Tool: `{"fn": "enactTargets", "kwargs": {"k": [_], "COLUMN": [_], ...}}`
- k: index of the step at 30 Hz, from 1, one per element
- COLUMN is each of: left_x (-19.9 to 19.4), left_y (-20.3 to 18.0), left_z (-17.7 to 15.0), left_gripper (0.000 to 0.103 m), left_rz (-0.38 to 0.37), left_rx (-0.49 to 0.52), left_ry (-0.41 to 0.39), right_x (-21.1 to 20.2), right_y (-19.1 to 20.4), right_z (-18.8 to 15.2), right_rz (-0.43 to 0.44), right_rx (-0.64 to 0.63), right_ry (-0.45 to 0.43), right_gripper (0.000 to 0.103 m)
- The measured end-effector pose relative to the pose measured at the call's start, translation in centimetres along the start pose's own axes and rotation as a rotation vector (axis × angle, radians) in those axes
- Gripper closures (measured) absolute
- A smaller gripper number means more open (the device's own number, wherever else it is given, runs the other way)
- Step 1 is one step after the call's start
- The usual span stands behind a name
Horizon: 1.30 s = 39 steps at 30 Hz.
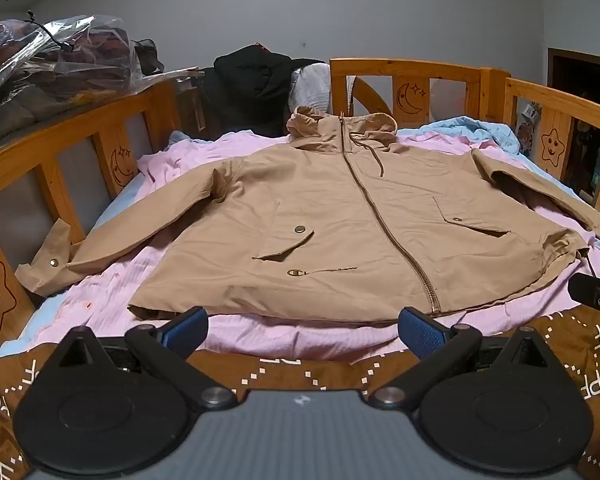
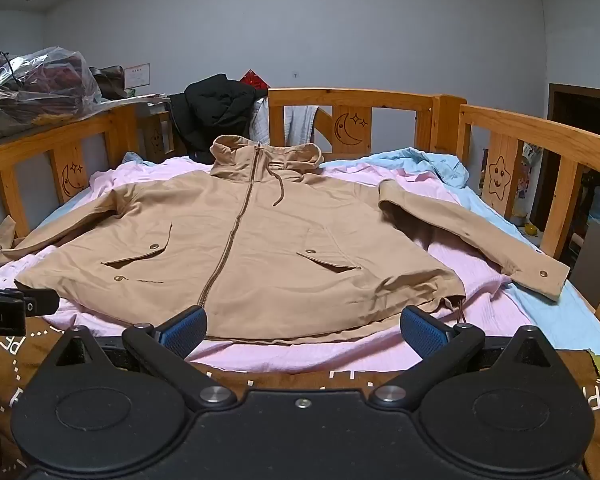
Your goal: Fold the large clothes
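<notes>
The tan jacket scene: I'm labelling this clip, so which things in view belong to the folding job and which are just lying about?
Belongs to the job:
tan jacket, spread flat, zipped
left claw, open, near the hem
right claw, open, near the hem

Just lying about:
pink sheet under the jacket
black garment on the rail
plastic-wrapped bundle
blue cloth

Tan jacket [image 2: 260,248] flat on pink sheet [image 2: 300,352], right gripper [image 2: 303,330] jaws wide apart just before hem.

One tan jacket [image 1: 340,216] – two sleeves, two pockets
</notes>
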<state>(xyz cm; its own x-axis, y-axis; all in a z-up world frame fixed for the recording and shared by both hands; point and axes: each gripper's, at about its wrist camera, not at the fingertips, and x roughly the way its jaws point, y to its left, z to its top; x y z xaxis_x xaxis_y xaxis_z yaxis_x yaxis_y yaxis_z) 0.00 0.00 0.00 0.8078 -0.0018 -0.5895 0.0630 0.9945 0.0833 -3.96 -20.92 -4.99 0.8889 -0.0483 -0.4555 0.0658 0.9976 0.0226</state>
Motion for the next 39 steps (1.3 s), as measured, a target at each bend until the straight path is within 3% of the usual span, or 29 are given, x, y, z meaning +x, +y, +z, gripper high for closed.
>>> {"fn": "enactTargets", "kwargs": {"k": [39], "left_x": [0.24], "left_y": [0.36], "left_z": [-0.14], "left_gripper": [0.000], "left_rz": [-0.007], "left_rx": [-0.007], "left_ry": [0.000], "right_x": [0.06], "right_y": [-0.07], "right_z": [-0.16], "right_rz": [-0.004], "right_rx": [0.011], "right_ry": [0.011], "right_gripper": [0.000]}}
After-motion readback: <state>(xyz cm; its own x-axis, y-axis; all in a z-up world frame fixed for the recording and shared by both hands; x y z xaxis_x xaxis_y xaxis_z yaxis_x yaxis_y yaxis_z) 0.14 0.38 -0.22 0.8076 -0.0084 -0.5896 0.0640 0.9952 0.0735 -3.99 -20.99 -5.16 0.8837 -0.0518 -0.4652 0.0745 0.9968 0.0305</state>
